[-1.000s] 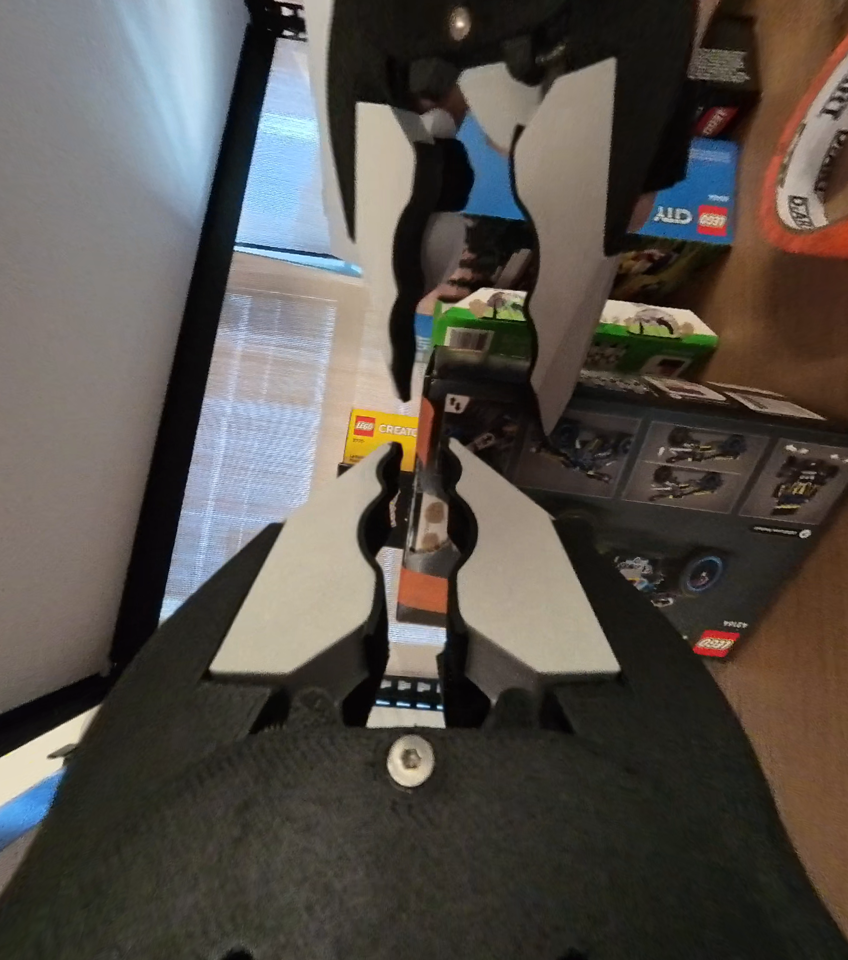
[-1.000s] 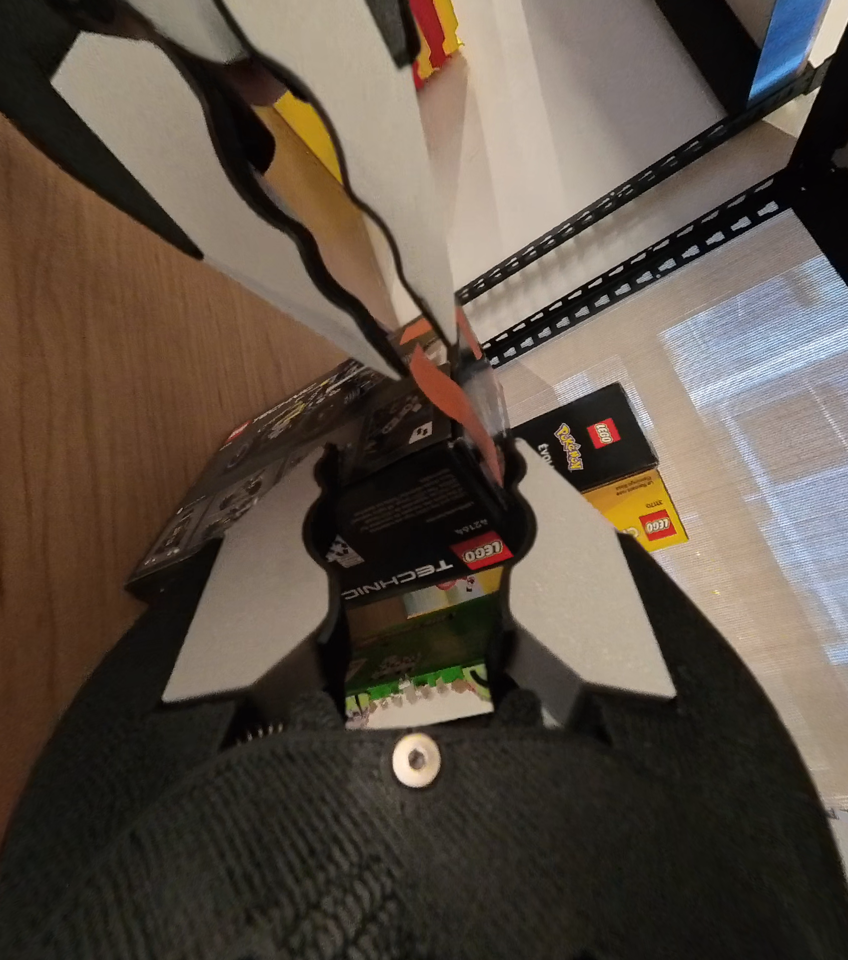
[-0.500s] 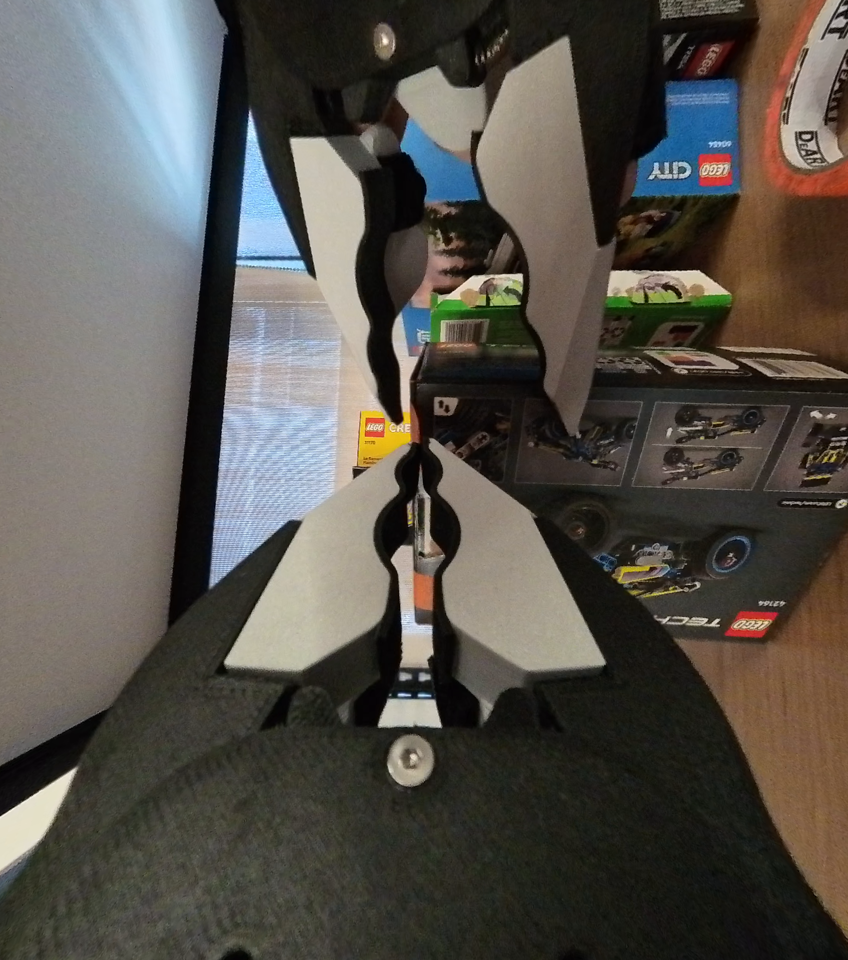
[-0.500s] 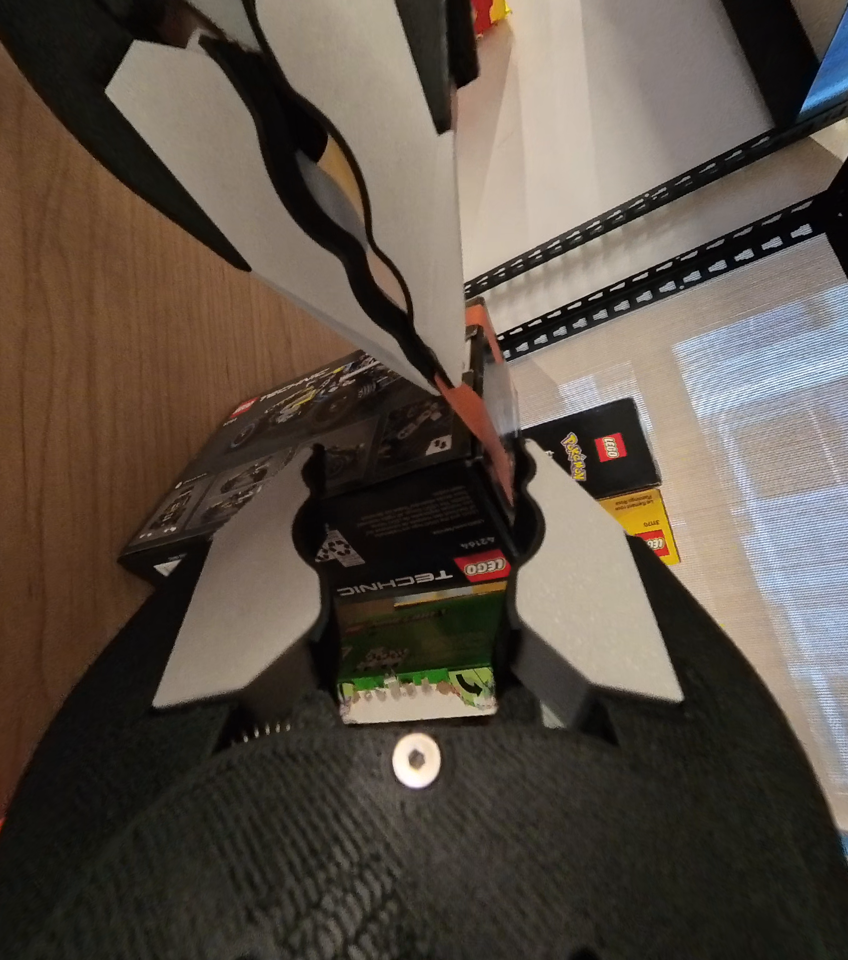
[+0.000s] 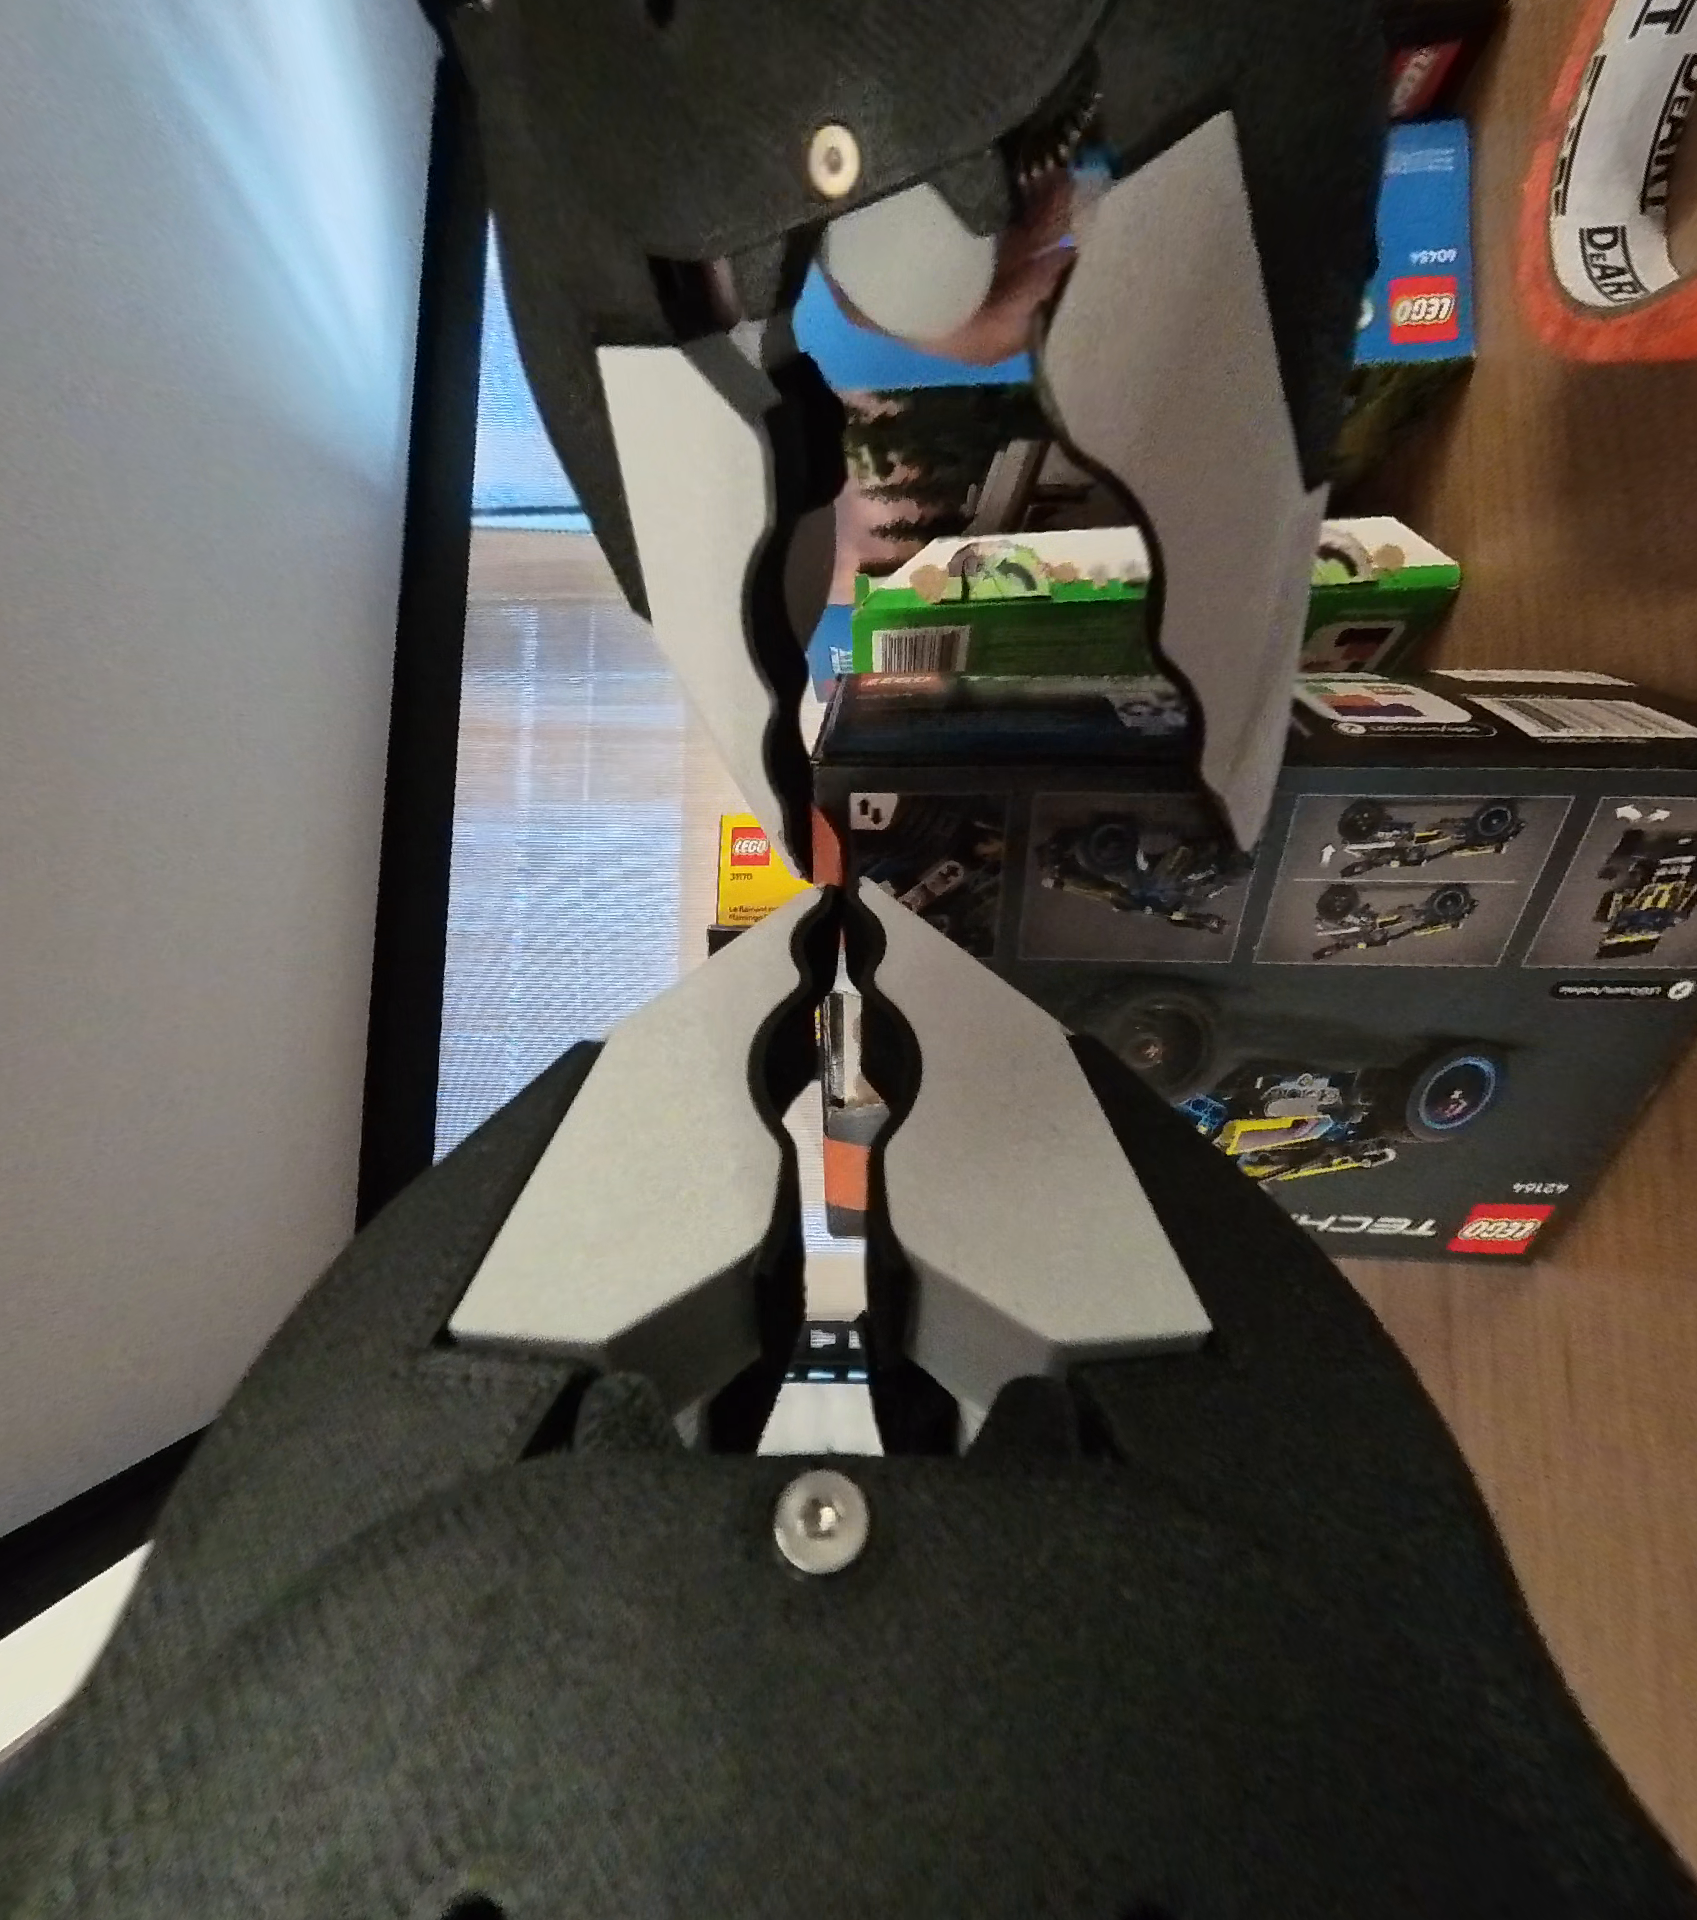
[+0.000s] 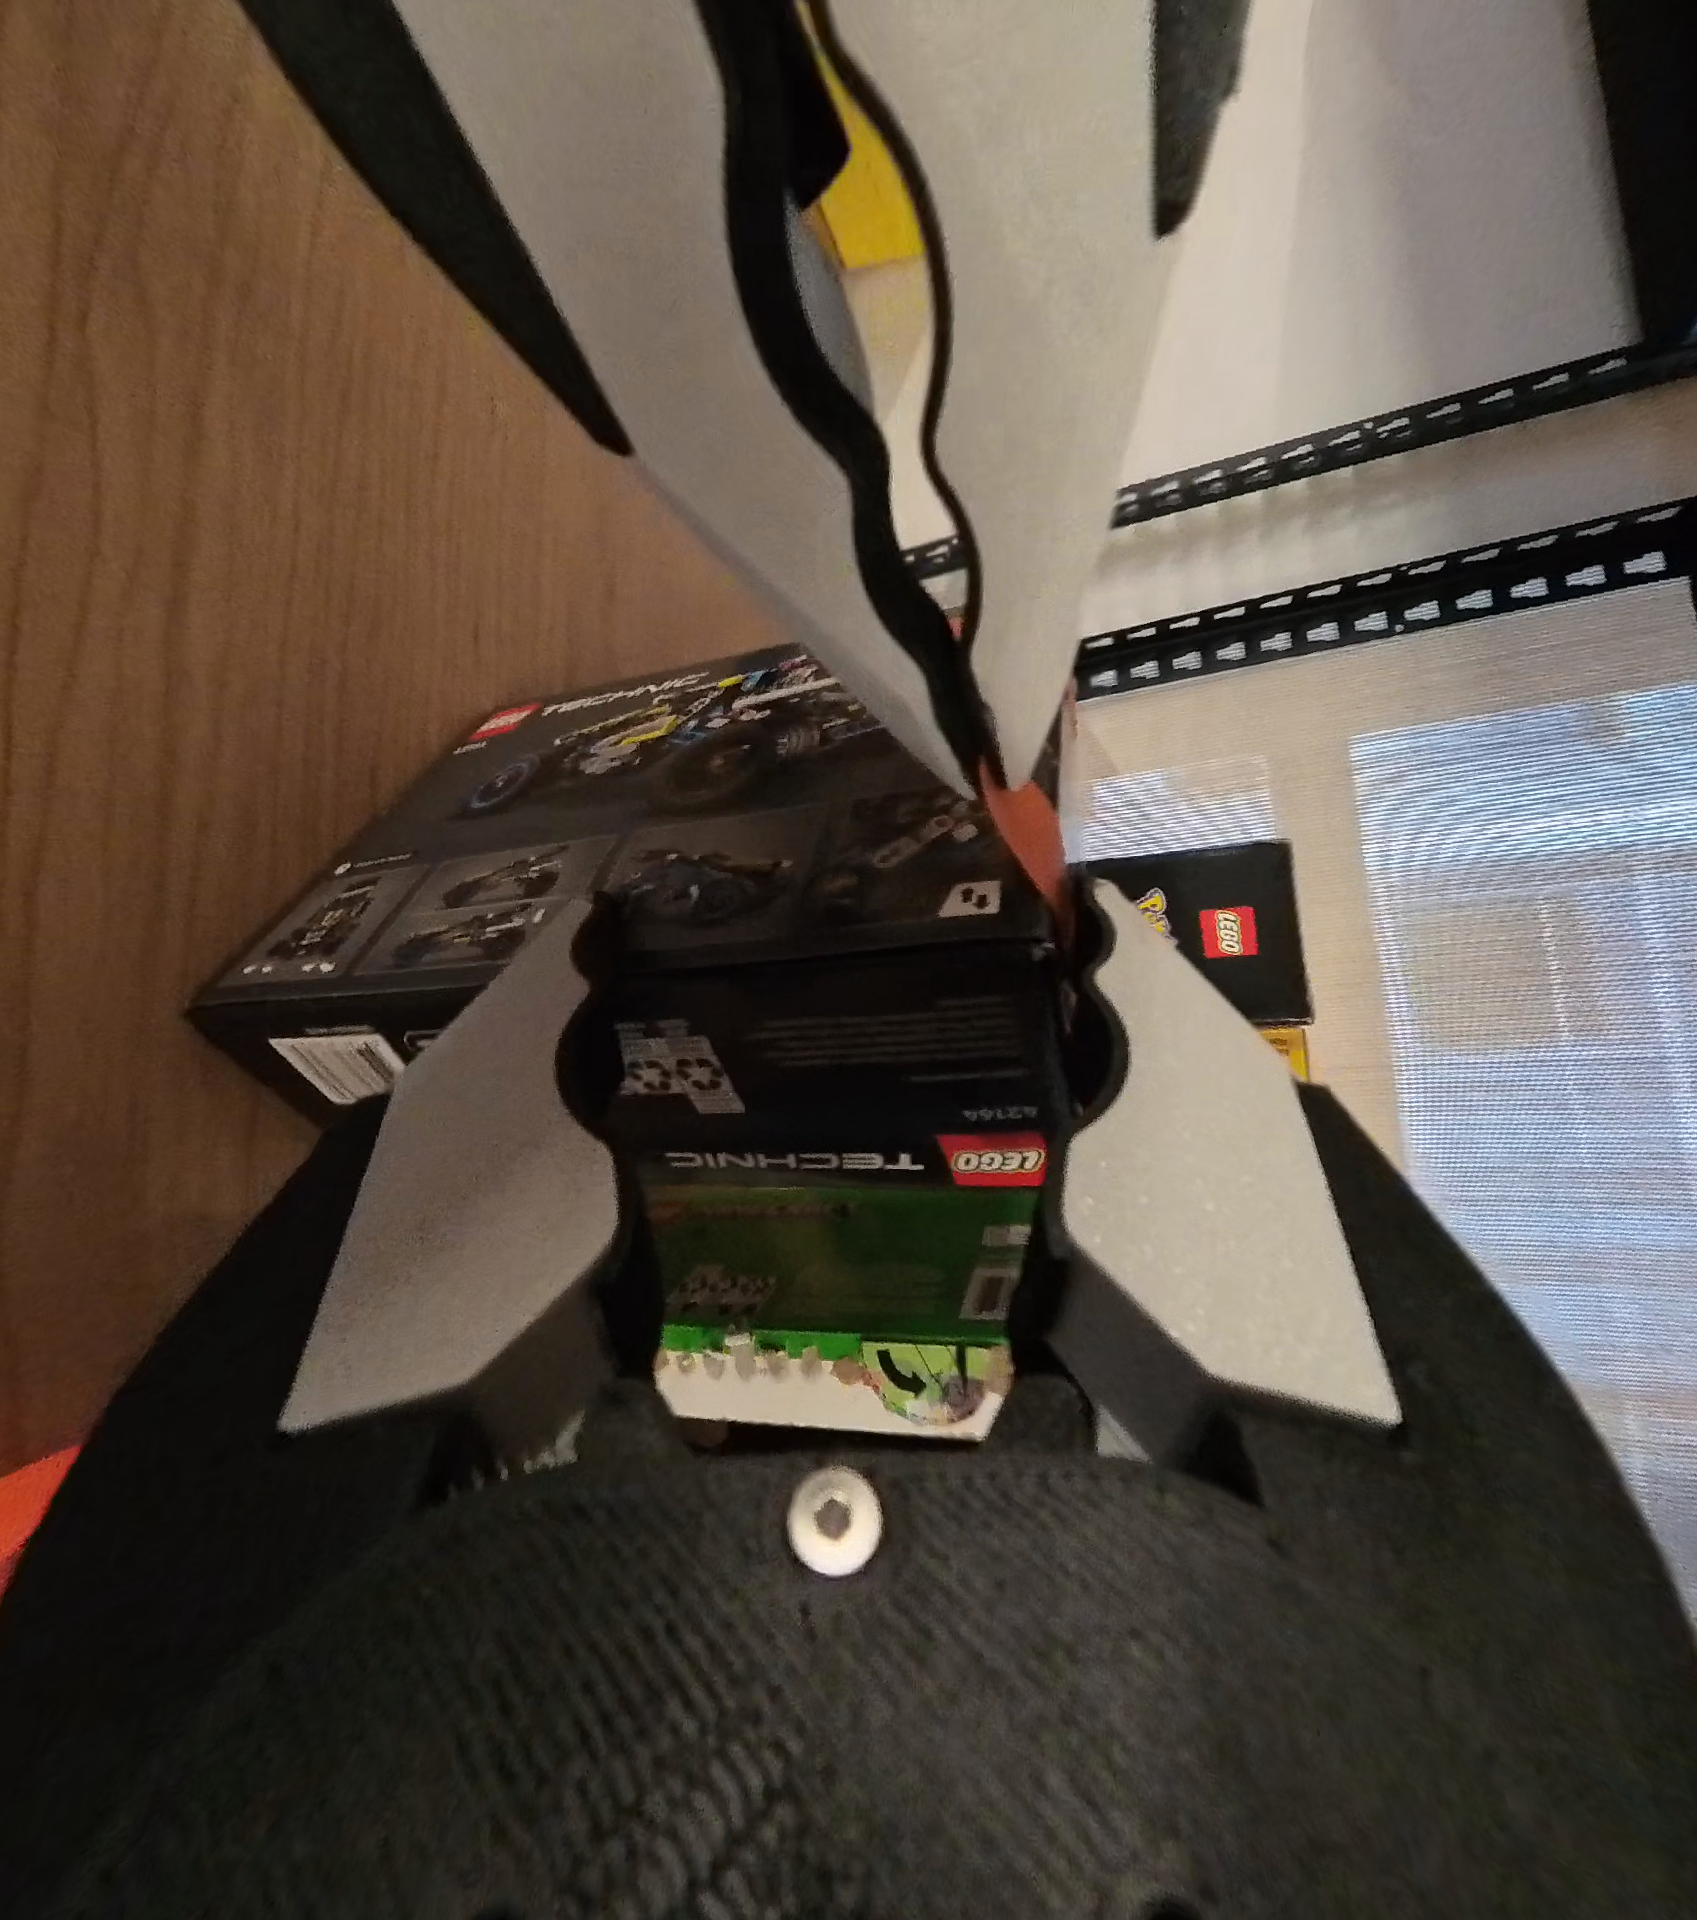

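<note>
My left gripper (image 5: 839,914) is shut on a thin orange and silver tool (image 5: 844,1164), seen edge-on. The tool's orange tip sits at the near corner of a black toy box (image 5: 1446,1039) that rests on the wooden surface (image 5: 1602,1558). My right gripper (image 5: 1026,847) comes in from the top with its jaws apart, one tip at that corner and the other over the box's picture face. In the right wrist view my right gripper (image 6: 849,904) is open over the end of the black box (image 6: 615,831). The left gripper (image 6: 989,769) holds the orange tool (image 6: 1031,831) at the box's right corner.
A green box (image 5: 1031,623) and a blue box (image 5: 1426,208) stand behind the black one. An orange tape roll (image 5: 1571,260) lies on the wood. A white panel (image 5: 148,623) is at the left. A yellow box (image 5: 750,862), a black box (image 6: 1228,935) and black perforated rails (image 6: 1395,613) lie beyond. The orange tape roll (image 5: 1571,260) is about 15 cm from my right fingertips.
Both grippers have closed in on the box corner. The tool in my left gripper has turned from side-on to edge-on, and its jaws look closer together. The right jaws stay apart.
</note>
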Demonstrator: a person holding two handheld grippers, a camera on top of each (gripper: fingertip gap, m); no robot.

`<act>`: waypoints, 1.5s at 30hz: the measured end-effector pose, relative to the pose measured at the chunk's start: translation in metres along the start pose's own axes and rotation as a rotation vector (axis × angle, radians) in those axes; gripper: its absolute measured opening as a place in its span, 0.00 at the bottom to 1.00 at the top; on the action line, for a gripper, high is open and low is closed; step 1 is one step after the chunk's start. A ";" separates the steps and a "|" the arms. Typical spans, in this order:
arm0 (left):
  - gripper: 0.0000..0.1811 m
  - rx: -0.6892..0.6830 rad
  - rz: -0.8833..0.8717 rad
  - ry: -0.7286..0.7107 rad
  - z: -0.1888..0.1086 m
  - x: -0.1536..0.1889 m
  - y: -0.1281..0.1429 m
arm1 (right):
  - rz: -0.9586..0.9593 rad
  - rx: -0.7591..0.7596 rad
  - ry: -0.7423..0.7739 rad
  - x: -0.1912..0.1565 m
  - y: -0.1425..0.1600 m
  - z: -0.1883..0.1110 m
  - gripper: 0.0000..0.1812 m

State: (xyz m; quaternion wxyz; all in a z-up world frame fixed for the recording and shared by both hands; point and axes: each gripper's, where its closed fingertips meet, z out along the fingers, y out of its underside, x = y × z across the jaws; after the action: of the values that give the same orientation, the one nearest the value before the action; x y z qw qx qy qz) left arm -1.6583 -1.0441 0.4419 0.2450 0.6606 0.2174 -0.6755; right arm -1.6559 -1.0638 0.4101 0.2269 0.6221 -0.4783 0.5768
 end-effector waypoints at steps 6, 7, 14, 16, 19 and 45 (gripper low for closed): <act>0.00 -0.001 -0.015 -0.014 0.001 0.003 0.000 | -0.018 0.002 0.005 -0.001 0.000 0.000 0.48; 0.00 -0.002 -0.017 -0.018 0.001 0.003 0.000 | -0.016 0.005 0.003 -0.001 0.000 0.000 0.48; 0.00 -0.007 -0.006 -0.026 0.004 0.006 0.000 | -0.016 0.018 -0.004 -0.001 0.000 0.000 0.48; 0.00 -0.007 -0.001 -0.024 0.004 0.006 0.000 | -0.018 0.023 -0.005 -0.001 0.000 0.000 0.48; 0.00 -0.005 0.003 -0.022 0.006 0.008 0.000 | -0.020 0.023 -0.007 -0.001 0.000 0.000 0.48; 0.02 -0.025 -0.041 -0.024 0.011 0.027 -0.007 | 0.006 0.024 -0.006 -0.002 -0.001 0.000 0.49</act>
State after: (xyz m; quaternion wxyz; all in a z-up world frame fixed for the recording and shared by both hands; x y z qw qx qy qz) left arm -1.6718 -1.0465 0.4148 0.2420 0.6447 0.2366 -0.6854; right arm -1.6551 -1.0634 0.4085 0.2163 0.6251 -0.4738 0.5813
